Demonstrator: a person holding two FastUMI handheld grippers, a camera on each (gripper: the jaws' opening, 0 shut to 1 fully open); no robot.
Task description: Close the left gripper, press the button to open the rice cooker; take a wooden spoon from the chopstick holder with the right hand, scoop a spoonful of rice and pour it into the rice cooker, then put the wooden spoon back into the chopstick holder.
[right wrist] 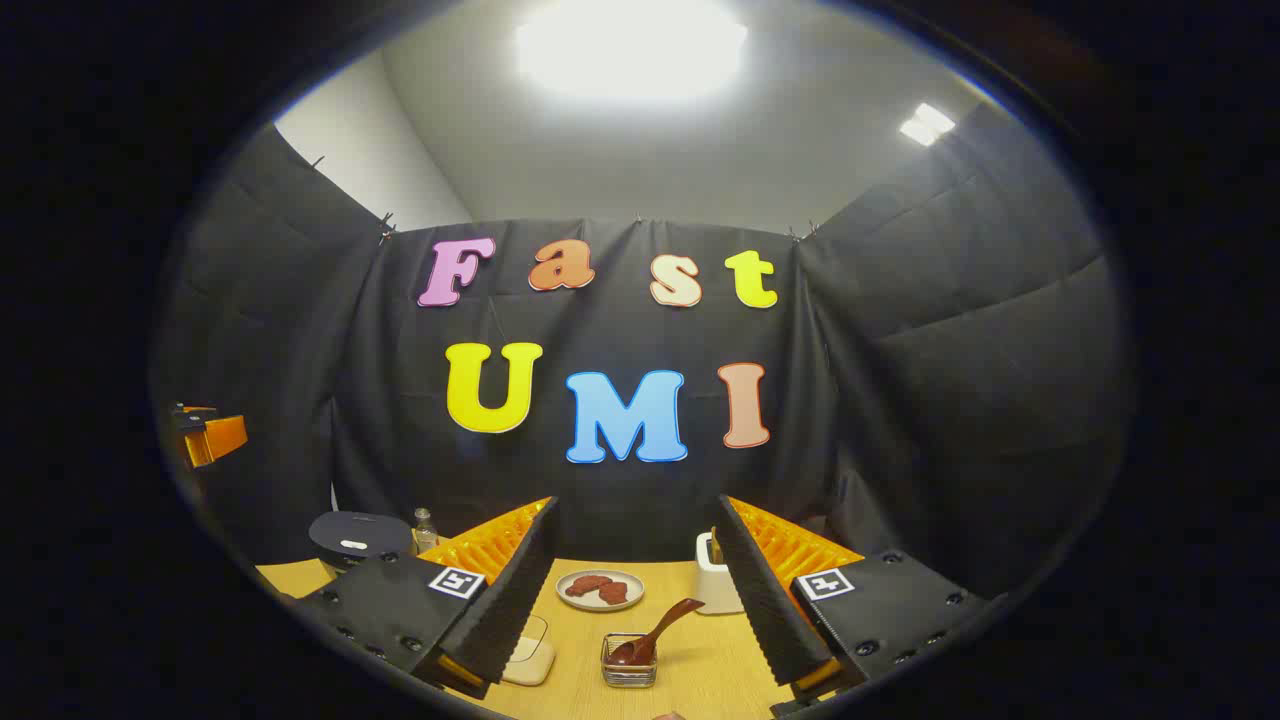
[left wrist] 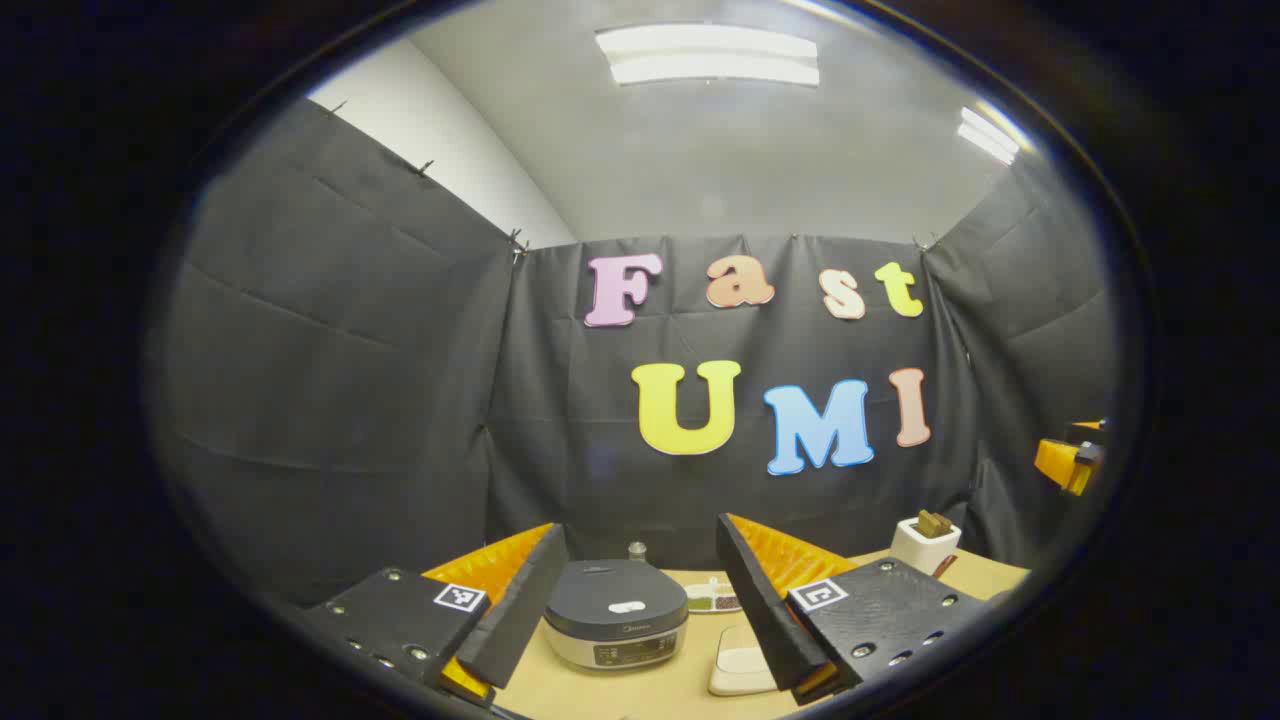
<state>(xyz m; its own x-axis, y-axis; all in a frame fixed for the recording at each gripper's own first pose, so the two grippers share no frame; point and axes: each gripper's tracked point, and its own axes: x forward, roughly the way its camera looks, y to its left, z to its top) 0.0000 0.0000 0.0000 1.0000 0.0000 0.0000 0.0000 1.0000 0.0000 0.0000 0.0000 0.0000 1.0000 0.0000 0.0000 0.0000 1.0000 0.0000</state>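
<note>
The dark-lidded rice cooker point(left wrist: 615, 620) stands on the table with its lid down and a pale button point(left wrist: 626, 606) on top. My left gripper point(left wrist: 638, 540) hangs open in front of it, one finger to each side, touching nothing. In the right gripper view the rice cooker point(right wrist: 355, 537) is at far left. A wooden spoon point(right wrist: 655, 630) rests with its bowl in a small glass box point(right wrist: 628, 668), its handle leaning right. My right gripper point(right wrist: 635, 505) is open above and short of it. The white chopstick holder point(right wrist: 712, 582) stands behind my right finger; it is also the chopstick holder point(left wrist: 925, 543) at back right.
A plate point(right wrist: 600, 588) with reddish-brown pieces sits at mid-table. A white lidded box point(right wrist: 530, 655) lies left of the glass box. A small bottle point(right wrist: 425, 528) stands behind the cooker, and a little dish point(left wrist: 712, 598) is to its right. The black cloth walls close in behind.
</note>
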